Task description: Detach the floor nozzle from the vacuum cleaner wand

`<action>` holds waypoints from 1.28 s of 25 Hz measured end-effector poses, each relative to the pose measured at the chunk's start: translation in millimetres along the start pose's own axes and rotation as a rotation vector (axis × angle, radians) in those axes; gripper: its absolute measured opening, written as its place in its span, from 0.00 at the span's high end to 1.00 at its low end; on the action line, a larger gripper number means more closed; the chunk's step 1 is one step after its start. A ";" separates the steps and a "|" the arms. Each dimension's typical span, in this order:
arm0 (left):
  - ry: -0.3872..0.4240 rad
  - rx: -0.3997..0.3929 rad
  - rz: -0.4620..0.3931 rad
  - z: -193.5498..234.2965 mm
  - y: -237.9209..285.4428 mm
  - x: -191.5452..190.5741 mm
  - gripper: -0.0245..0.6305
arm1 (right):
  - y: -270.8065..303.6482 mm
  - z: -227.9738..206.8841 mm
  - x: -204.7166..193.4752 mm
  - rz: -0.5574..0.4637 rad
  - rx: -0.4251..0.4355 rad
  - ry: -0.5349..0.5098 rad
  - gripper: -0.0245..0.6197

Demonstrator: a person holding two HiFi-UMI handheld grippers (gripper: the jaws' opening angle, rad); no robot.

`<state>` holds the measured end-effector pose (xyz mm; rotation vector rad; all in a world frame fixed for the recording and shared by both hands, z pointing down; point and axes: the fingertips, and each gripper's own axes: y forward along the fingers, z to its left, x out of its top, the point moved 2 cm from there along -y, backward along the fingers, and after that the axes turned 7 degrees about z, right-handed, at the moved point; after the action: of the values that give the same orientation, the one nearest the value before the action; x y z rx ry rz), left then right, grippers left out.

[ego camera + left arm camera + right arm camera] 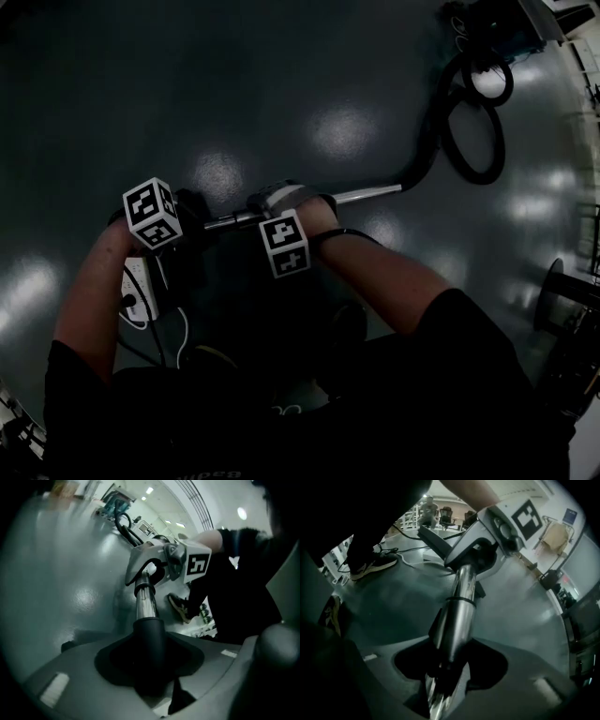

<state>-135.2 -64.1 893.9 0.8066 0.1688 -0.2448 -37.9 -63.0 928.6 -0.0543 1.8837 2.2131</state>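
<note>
The chrome vacuum wand (361,195) lies nearly level above the dark floor, running from my hands toward a black hose. My left gripper (194,223) is shut on the wand's black collar (150,632), which fills the gap between its jaws. My right gripper (272,210) is shut on the chrome tube (457,616) a short way further along. Each gripper view shows the other gripper on the tube: the right gripper (149,576) and the left gripper (471,559). I cannot make out the floor nozzle; the wand's left end is hidden in the dark under my left hand.
The black hose (473,131) loops on the floor at the upper right, leading to the vacuum body (497,28). A white power strip (141,291) with cables lies by my left forearm. The person's shoe (180,607) stands near the wand. A dark round base (562,291) sits at the right edge.
</note>
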 end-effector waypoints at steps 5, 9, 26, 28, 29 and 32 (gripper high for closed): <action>0.034 0.140 0.012 -6.5 -2.5 2.3 0.70 | -1.7 2.9 -0.5 -0.012 0.033 0.052 0.68; 0.310 0.667 0.159 7.7 -16.3 -0.7 0.72 | -13.8 -5.2 3.4 -0.104 0.227 0.219 0.70; -0.077 0.136 0.026 -14.0 -37.1 19.3 0.76 | -20.2 -26.0 -14.8 0.051 0.017 0.173 0.72; 0.123 0.485 0.133 -5.7 -45.6 16.3 0.75 | -24.9 -26.4 -18.6 0.038 0.066 0.196 0.73; 0.252 0.678 0.198 -0.9 -50.3 13.7 0.75 | -26.0 -25.9 -20.9 0.033 0.084 0.203 0.73; 0.540 1.027 0.295 4.1 -54.0 8.9 0.75 | -25.5 -20.7 -23.7 0.027 0.100 0.196 0.73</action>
<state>-141.5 -104.4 857.1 1.8966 0.4415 0.2083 -12.3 -83.2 904.6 -0.2378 2.1055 2.1977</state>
